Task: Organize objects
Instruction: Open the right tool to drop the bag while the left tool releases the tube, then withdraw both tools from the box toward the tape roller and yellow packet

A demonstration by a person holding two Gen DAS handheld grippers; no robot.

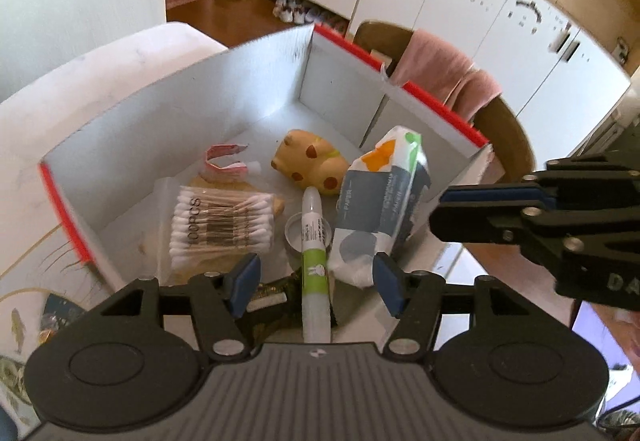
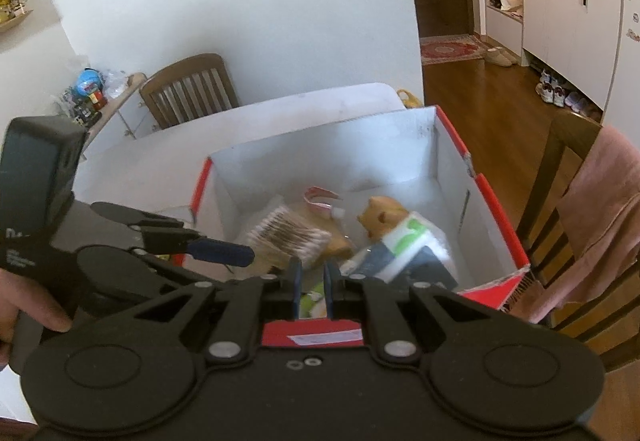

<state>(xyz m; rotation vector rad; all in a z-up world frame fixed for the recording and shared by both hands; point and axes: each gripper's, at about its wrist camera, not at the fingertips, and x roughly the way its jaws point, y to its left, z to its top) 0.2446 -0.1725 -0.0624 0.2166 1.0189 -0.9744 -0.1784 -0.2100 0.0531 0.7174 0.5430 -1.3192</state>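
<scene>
Red-edged cardboard box (image 1: 224,113) on the tabletop, cotton swabs (image 1: 224,229) at nine o'clock inside, tissue pack (image 1: 380,197) at three, green marker (image 1: 314,261) lying loose between the left gripper (image 1: 316,281) fingers, spread apart, right gripper (image 2: 312,283) fingers nearly together, holding nothing.

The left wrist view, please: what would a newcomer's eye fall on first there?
Probably the white box with red edges, open on top and holding a jumble of items. At its middle lies a tan spotted toy animal, with a pack of cotton swabs to the left and a tissue pack to the right. Nearest, a green and white glue stick lies between the open left tool's fingers.
</scene>
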